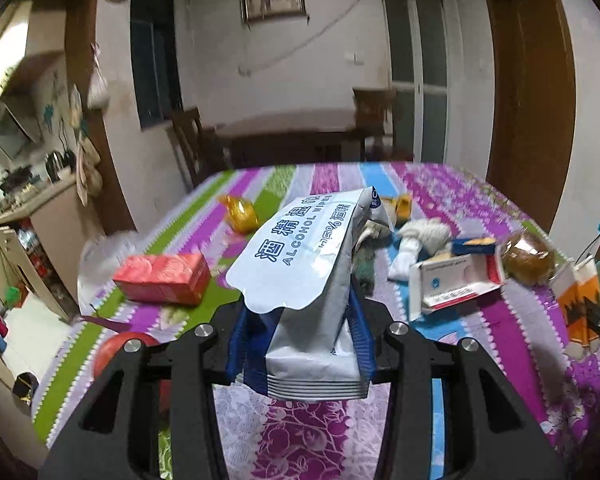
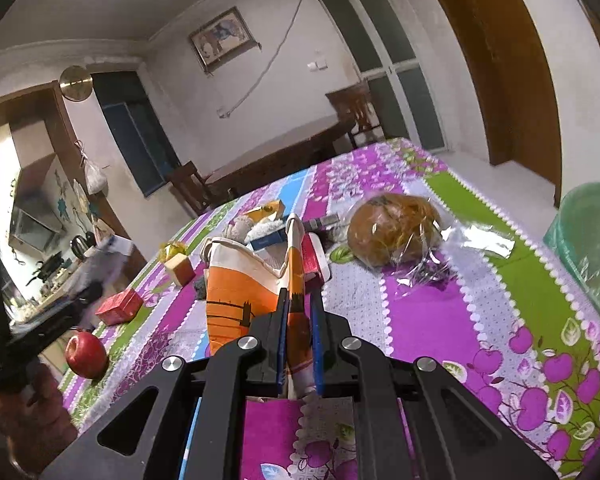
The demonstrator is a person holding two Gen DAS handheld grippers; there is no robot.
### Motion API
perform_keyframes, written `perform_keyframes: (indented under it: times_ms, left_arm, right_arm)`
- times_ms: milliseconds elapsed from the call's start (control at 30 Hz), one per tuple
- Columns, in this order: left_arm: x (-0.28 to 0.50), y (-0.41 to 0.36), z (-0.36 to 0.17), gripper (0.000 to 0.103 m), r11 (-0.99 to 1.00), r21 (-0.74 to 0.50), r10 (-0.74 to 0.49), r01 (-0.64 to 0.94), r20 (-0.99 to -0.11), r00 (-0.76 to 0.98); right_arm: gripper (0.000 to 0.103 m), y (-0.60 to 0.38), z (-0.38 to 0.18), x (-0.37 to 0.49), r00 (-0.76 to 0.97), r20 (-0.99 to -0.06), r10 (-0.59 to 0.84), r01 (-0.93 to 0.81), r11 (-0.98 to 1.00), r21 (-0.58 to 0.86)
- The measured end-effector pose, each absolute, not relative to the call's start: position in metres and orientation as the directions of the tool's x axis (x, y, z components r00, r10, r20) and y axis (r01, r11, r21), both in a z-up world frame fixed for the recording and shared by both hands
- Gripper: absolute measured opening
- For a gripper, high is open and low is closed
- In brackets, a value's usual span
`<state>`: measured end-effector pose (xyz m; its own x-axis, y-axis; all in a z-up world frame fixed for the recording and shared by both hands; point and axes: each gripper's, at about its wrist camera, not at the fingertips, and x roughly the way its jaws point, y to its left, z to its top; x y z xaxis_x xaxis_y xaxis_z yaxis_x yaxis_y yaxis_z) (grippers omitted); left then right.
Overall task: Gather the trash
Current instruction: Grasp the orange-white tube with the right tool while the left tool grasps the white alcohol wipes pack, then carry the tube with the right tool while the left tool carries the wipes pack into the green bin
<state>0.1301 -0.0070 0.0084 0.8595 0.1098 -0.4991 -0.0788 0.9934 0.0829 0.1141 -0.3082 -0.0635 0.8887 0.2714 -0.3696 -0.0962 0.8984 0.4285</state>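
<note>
The left claw [image 1: 300, 340] is clamped on a soft, shiny white pack of alcohol wipes [image 1: 304, 264] with blue letters — the blue pads squeeze its crinkly bottom end, and the pack is lifted off the desk [image 1: 312, 432]. The desk wears a bright striped cloth with purple flowers and green bands.

Left of the pack lies a red cardboard box [image 1: 164, 278] with sharp corners. Nearer on the left sits a round, smooth red apple [image 1: 118, 350]. Farther back on the left is a crumpled yellow wrapper [image 1: 240, 212]. To the right lies an open white and red carton [image 1: 456, 284], and past it a fuzzy white sock [image 1: 416, 244].

The right claw [image 2: 300, 344] is squeezed tight on the thin edge of an orange and white paper bag [image 2: 240, 300] — the bag stands up, floppy and open at the top, held over the near part of the desk. Right of it sits a round brown bun in crinkly clear plastic [image 2: 392, 230]. At the far right edge is a smooth green plastic tub [image 2: 592, 232].
</note>
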Motion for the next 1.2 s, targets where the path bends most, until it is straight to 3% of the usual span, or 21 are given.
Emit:
perform_keyframes:
  times_ms: [200, 633, 1200]
  left_arm:
    - [0.119, -0.036, 0.022, 0.041, 0.992, 0.115, 0.104, -0.06, -0.423, 0.9]
    - [0.117, -0.075, 0.02, 0.041, 0.992, 0.126, 0.053, 0.0, -0.422, 0.905]
    - [0.131, -0.236, 0.03, 0.042, 0.918, 0.161, -0.271, 0.363, -0.416, 0.868]
  right_arm:
    - [0.011, -0.305, -0.046, 0.088, 0.919, -0.339, 0.201, -0.073, 0.932, 0.356]
    - [0.011, -0.311, 0.01, 0.025, 0.97, -0.243, -0.006, 0.047, 0.986, 0.159]
    - [0.011, -0.45, 0.031, -0.037, 0.88, -0.358, -0.313, 0.36, 0.93, 0.07]
